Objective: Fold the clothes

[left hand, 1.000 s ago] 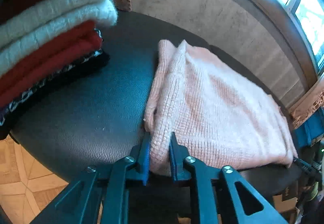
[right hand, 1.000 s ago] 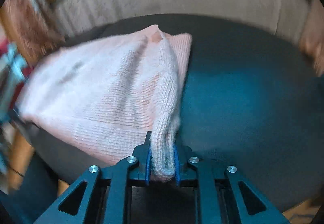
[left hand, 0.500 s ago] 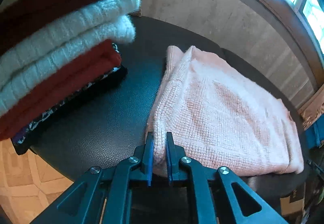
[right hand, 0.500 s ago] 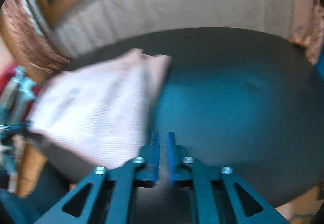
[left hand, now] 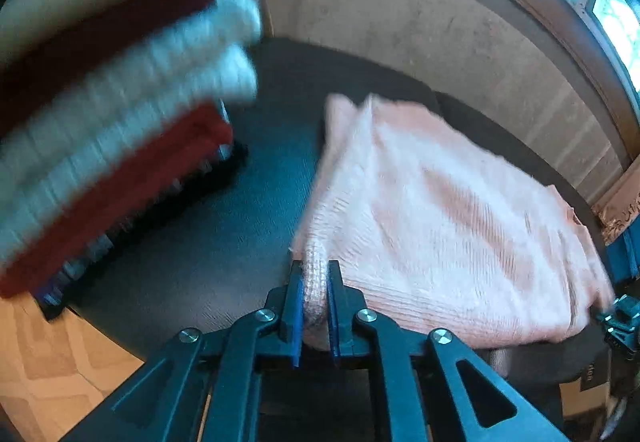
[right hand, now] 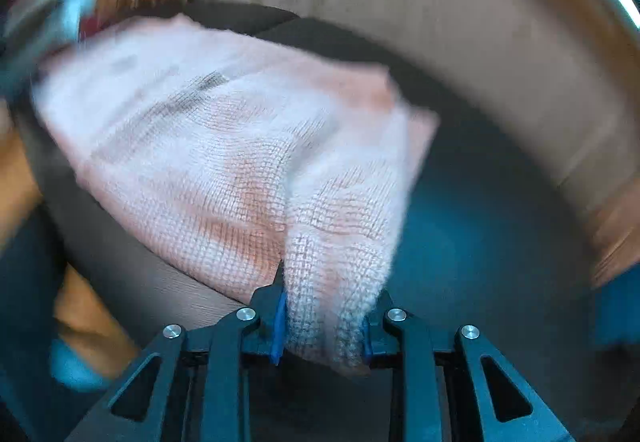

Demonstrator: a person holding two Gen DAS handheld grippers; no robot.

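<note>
Left wrist view: my left gripper [left hand: 314, 300] pinches the folded pink knit sweater [left hand: 440, 226] on the dark seat [left hand: 208, 242]; my right gripper [right hand: 324, 326], jaws just closing, clamps its other corner.

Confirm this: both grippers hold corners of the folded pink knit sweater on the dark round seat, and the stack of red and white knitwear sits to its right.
Wrong side. In the left wrist view the stack of red and white knitwear sits left of the pink knit sweater on the dark round seat. The left gripper and the right gripper do pinch its corners.
</note>
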